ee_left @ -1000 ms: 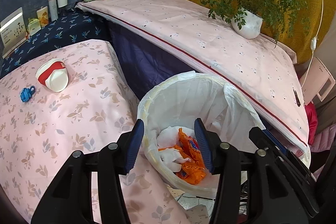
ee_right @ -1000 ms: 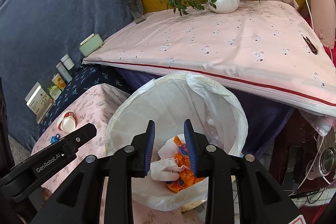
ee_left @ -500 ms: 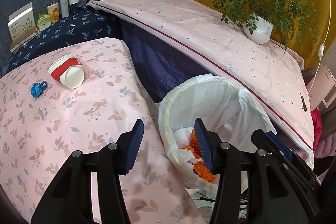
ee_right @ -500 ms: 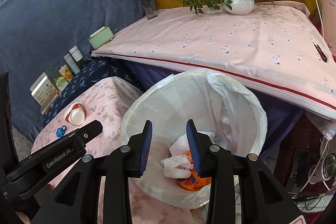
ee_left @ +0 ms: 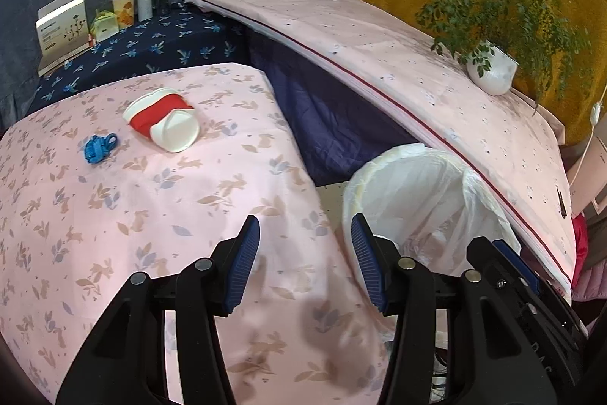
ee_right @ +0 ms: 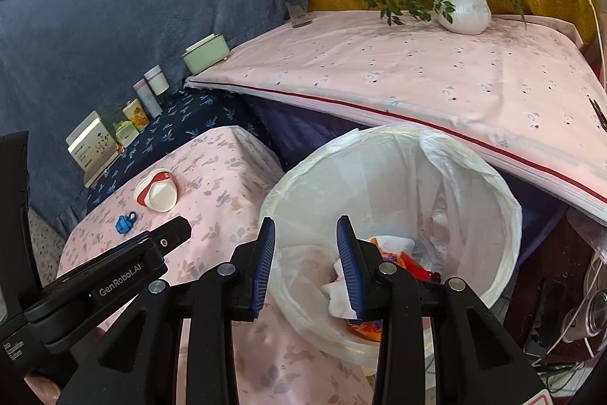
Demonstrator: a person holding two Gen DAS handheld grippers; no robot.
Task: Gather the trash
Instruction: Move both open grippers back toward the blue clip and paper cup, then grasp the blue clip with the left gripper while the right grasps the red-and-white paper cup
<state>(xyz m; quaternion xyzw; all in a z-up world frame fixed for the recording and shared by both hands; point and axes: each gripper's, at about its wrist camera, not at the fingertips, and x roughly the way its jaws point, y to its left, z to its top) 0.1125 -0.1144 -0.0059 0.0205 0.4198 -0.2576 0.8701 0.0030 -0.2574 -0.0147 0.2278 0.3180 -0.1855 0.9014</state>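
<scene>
Looking from the left wrist, a soft pink floral cloth [ee_left: 159,207] covers the table; a crushed red-white cup [ee_left: 165,124] lies at ten o'clock. Left gripper [ee_left: 305,257] gapes, empty. From the right wrist, the right gripper [ee_right: 305,268] hangs half-open, empty, over the crinkly white-lined bin [ee_right: 504,215] holding wrappers [ee_right: 383,291].

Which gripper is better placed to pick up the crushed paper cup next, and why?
Left. The left gripper is open, empty, over the table facing the crushed paper cup; the right gripper, also empty, hangs over the bin.
</scene>
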